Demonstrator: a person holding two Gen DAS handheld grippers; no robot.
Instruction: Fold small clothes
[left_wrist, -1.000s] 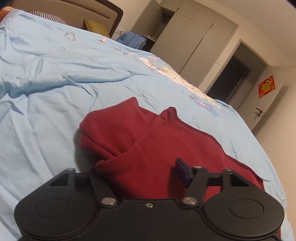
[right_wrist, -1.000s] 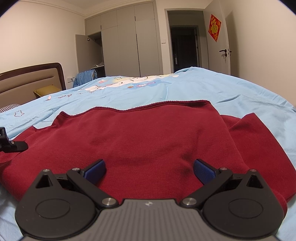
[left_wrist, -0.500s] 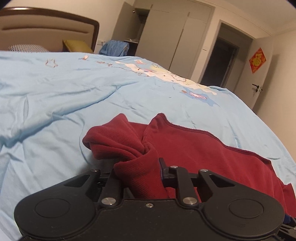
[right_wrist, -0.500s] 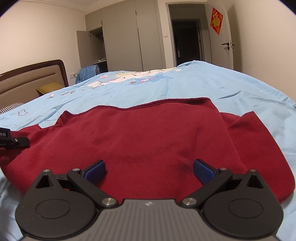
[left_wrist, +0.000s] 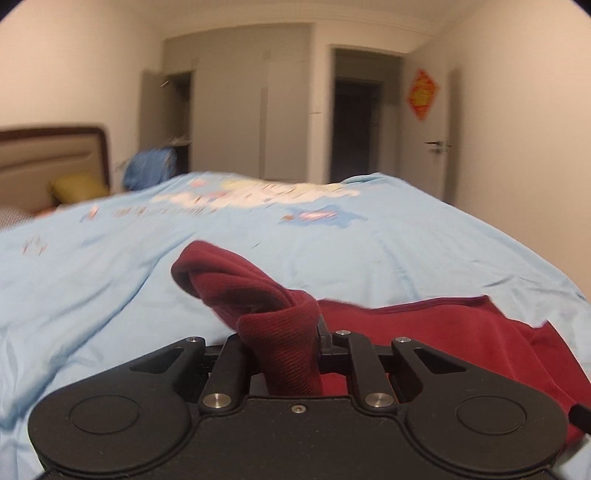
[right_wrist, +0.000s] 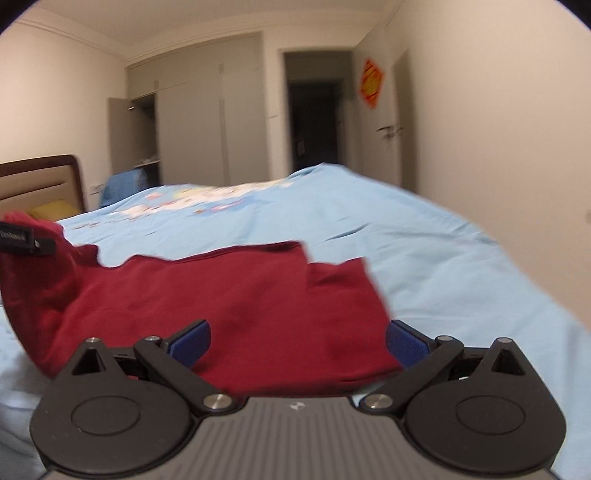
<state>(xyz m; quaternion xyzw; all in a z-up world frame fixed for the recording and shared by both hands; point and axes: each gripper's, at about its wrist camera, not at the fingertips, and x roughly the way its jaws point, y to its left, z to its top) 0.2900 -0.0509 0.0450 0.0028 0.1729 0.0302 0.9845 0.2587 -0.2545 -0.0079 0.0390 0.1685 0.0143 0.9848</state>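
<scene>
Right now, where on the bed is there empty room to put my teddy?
The light blue bedspread is bare left of the red sweater, and between its far edge and the cartoon print. It's crowded where the left gripper pinches the sweater.

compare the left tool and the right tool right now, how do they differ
The left tool is shut on a bunched sleeve of the red garment; the right tool is open and holds nothing. The left tool's fingers are hidden by gathered cloth; the right tool's blue pads show plainly, spread wide over the flat part of the garment. The left tool has its fabric raised off the blue bedsheet; the cloth under the right tool lies flat. Both point across the bed.
</scene>
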